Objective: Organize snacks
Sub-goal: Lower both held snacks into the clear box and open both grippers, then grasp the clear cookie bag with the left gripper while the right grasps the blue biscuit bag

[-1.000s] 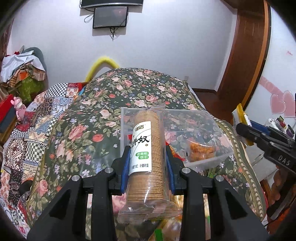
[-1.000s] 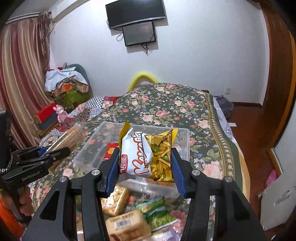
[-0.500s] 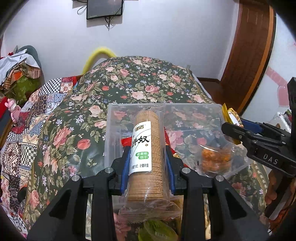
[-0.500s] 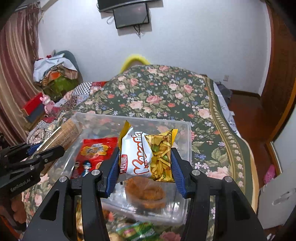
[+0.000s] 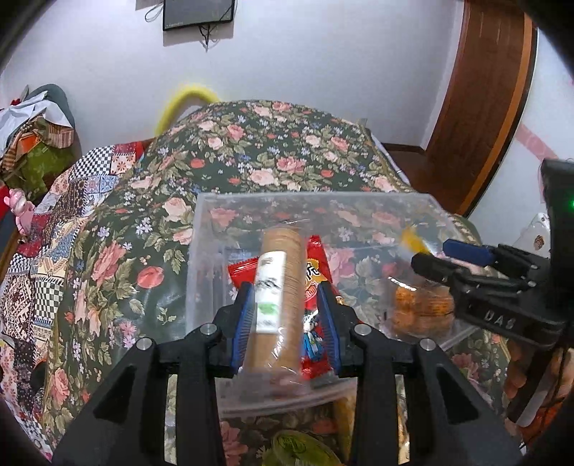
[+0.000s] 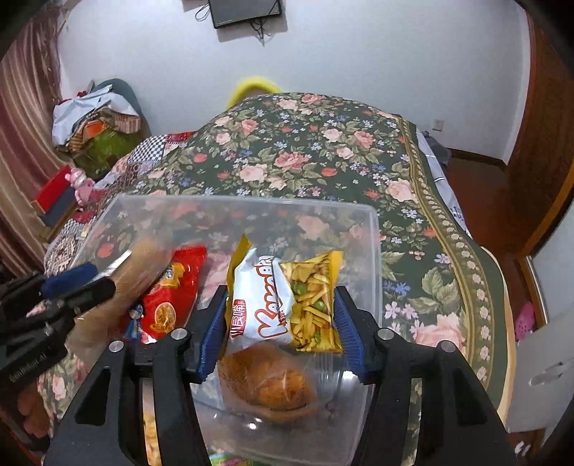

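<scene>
Biscuits (image 5: 278, 297), a long roll clamped in the left fingers (image 5: 285, 315) with its axis pointing forward, hang over the bin (image 6: 375, 251) above the red bag (image 6: 172, 294), while the right fingers (image 6: 283, 322) clamp chips (image 6: 287, 301) over the bun (image 6: 269, 383).

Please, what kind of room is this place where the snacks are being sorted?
Most likely a bedroom in a home. A bed with a floral bedspread fills the middle, a pile of clothes lies by the wall, and a screen hangs above. The clear plastic box rests on the bed.
</scene>
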Demonstrator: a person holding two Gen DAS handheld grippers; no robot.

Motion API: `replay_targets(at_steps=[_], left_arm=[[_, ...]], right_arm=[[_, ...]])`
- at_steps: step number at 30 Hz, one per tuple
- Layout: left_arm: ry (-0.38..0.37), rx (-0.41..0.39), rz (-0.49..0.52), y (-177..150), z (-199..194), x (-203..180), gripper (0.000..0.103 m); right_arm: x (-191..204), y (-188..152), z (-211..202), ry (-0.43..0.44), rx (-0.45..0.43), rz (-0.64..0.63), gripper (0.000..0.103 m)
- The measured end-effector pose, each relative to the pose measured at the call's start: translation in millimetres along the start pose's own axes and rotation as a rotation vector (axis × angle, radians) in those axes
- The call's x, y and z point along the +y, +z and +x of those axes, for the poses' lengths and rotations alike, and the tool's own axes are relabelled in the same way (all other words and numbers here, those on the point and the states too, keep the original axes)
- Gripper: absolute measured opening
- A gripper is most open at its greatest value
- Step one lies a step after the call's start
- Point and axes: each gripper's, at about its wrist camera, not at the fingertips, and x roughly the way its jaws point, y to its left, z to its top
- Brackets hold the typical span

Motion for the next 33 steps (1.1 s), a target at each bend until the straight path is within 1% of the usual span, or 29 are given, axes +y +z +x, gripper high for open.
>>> replay_targets(at_steps=[2, 5, 8, 10, 11, 13, 17, 19, 22, 25, 30, 33], left_arm=[[-0.005, -0.012, 0.003, 0.8, -10.2, -1.3, 0.036], [-0.01, -0.031, 0.009, -1.1, -28.3, -2.3, 0.036], [-0.013, -0.045, 0.016, -6.6, -47.7, -4.1, 0.04], [-0.013, -0.055, 0.023, -12.6, -61.9, -4.9, 0.047], [-0.013, -0.06, 0.026, -16.1, -68.7, -5.4, 0.049], [-0.011, -0.071, 0.036, -24.7, -83.2, -7.2, 0.055], [-0.014, -0.088, 0.046, -43.6, -110.0, -9.5, 0.064], [-0.019, -0.088, 0.047, -54.5, -121.1, -10.2, 0.069], [-0.027, -0.08, 0.041, -75.9, -135.7, -11.6, 0.073], [-0.044, -0.055, 0.031, -96.9, -141.7, -14.1, 0.077], [-0.081, 0.002, 0.028, -126.8, -138.5, -25.6, 0.08], [-0.099, 0.025, 0.035, -138.0, -133.4, -35.5, 0.083]], right_arm=[[2.2, -1.2, -8.1, -0.014, -0.014, -0.016, 0.054], [4.1, -2.5, -22.2, -0.016, -0.037, -0.02, 0.059], [5.6, -7.4, -42.2, 0.006, -0.062, -0.016, 0.06], [7.4, -13.2, -57.6, 0.014, -0.08, -0.017, 0.06], [8.1, -15.9, -64.1, 0.018, -0.087, -0.018, 0.061], [9.5, -23.9, -79.5, 0.03, -0.103, -0.015, 0.065], [14.8, -43.1, -104.6, 0.03, -0.13, -0.02, 0.069], [18.7, -54.9, -114.6, 0.032, -0.13, -0.023, 0.07], [22.6, -75.3, -125.5, 0.06, -0.118, -0.011, 0.07], [27.9, -93.3, -128.3, 0.071, -0.098, -0.001, 0.072], [40.1, -122.3, -126.9, 0.073, -0.053, -0.011, 0.072], [42.0, -134.2, -123.2, 0.079, -0.032, 0.002, 0.072]])
